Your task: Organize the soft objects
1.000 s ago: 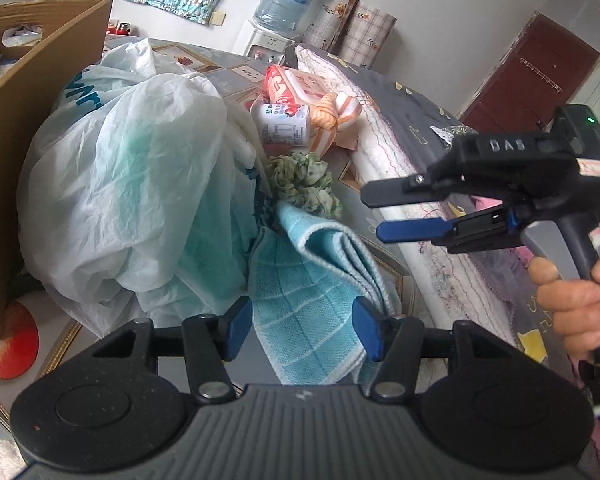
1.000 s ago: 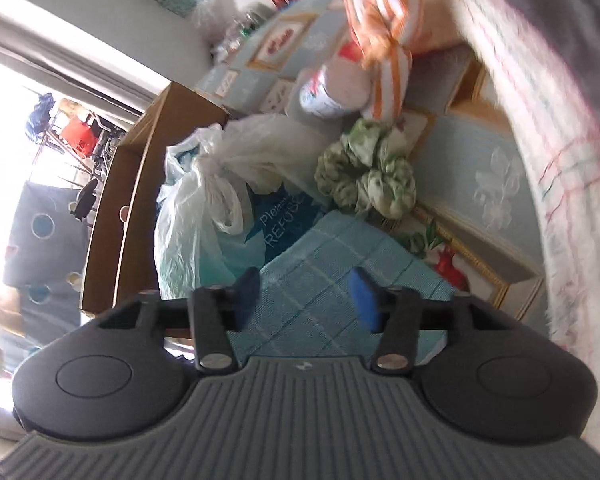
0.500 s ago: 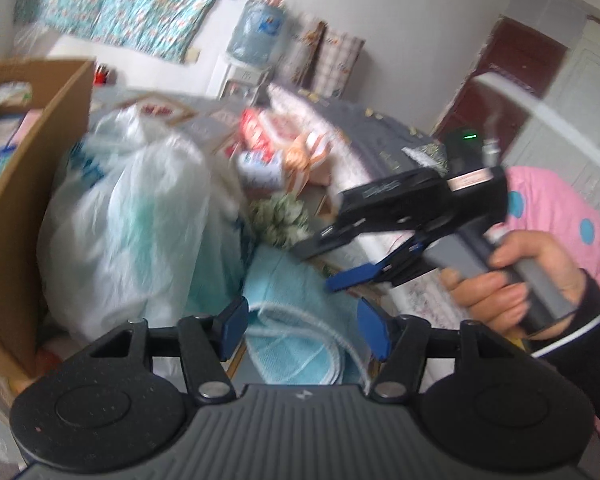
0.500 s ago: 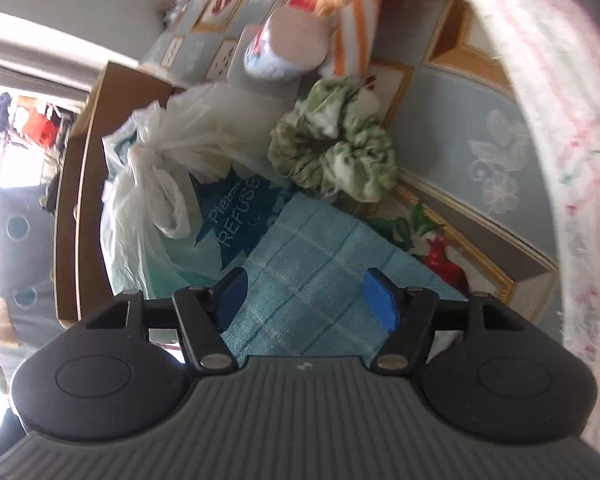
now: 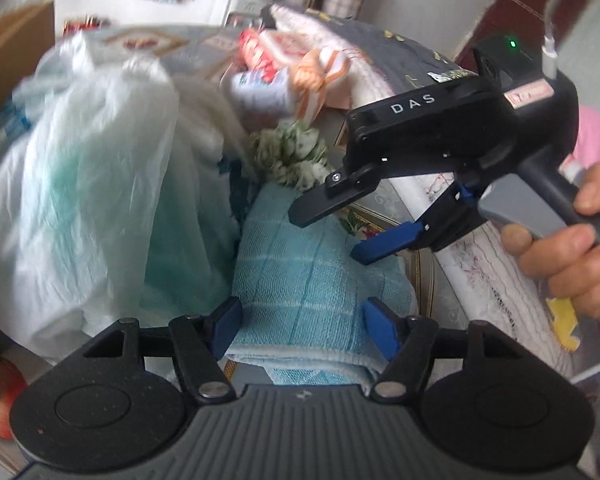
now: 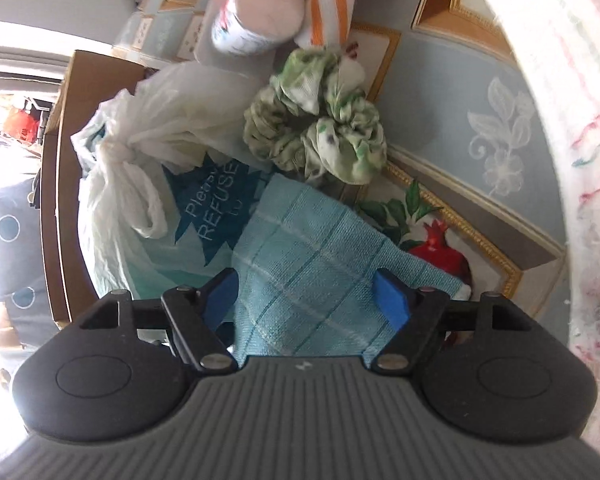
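Left wrist view shows the towel (image 5: pixel 320 280), a blue checked cloth, lying folded on the patterned desk (image 5: pixel 440 292), its near hem just ahead of the left gripper (image 5: pixel 300 322). Those fingers have just been opening and stand apart on either side of the cloth without pressing it, probably lined up to pinch that hem. The right gripper (image 5: pixel 328 232), held in a hand (image 5: pixel 572 256), hangs over the towel's far part; its fingers too have just been widening, and nothing is held between them. From the right wrist view the right gripper (image 6: pixel 306 296) straddles the cloth with a gap at each pad. Two grippers on one towel suggests a two-point lift or fold.

A bulging white bag (image 5: pixel 80 200) crowds the towel's left edge and seems to overlap it, so it may drag along. A green scrunchie (image 6: pixel 320 136) lies just beyond the towel. Further off sit a roll (image 6: pixel 256 20) and an orange-striped cloth (image 6: pixel 328 4); a cardboard box (image 6: pixel 60 184) stands behind the bag, and a quilt (image 5: pixel 476 248) borders the right.
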`<state>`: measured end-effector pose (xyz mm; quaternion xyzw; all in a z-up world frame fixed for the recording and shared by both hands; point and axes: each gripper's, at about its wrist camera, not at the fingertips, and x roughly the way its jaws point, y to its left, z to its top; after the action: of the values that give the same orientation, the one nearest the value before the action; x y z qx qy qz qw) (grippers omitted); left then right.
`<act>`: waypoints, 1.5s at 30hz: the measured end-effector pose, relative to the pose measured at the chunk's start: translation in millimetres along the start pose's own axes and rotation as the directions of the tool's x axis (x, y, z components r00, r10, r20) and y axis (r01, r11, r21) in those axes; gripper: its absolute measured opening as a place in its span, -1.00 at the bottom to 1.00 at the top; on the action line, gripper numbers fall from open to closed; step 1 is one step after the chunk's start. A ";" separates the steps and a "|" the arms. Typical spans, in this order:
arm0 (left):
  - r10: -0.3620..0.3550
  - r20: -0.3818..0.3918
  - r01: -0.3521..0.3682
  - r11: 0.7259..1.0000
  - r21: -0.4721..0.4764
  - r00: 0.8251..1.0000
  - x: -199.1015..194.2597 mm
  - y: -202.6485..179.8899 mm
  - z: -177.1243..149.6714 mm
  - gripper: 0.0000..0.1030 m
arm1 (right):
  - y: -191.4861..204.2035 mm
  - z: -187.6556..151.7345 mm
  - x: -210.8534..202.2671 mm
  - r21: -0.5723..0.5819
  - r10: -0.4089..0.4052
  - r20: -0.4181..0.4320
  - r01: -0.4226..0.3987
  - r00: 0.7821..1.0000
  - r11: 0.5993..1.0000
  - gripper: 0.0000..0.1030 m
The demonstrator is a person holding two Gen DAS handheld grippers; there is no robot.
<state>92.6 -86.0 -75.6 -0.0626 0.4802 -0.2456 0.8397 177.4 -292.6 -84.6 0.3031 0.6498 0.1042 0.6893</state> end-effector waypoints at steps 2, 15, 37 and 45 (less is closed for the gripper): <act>-0.021 -0.013 0.021 0.999 -0.031 1.000 1.8 6.0 2.1 0.27 | 3.6 2.7 4.7 -0.004 0.017 -0.006 -0.017 1.000 1.000 0.47; -0.055 -0.007 0.054 0.997 -0.050 0.998 4.9 6.9 13.1 -0.54 | 1.2 -2.9 8.2 -0.015 0.056 0.060 -0.055 0.997 0.998 -0.52; 0.033 0.310 -0.080 0.987 0.143 0.950 -114.3 -47.5 24.6 -0.65 | 61.3 -47.9 -101.0 -0.254 0.381 0.317 -0.309 0.869 0.916 -0.70; 0.112 0.418 -0.163 0.983 0.086 0.901 -173.0 -33.4 34.1 -0.65 | 135.8 -51.3 -104.9 -0.396 0.477 0.276 -0.353 0.834 0.848 -0.70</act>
<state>36.9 -37.8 88.1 -0.0286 0.2804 -0.1952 0.9394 148.2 -226.6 79.2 0.3331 0.4009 0.3020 0.7982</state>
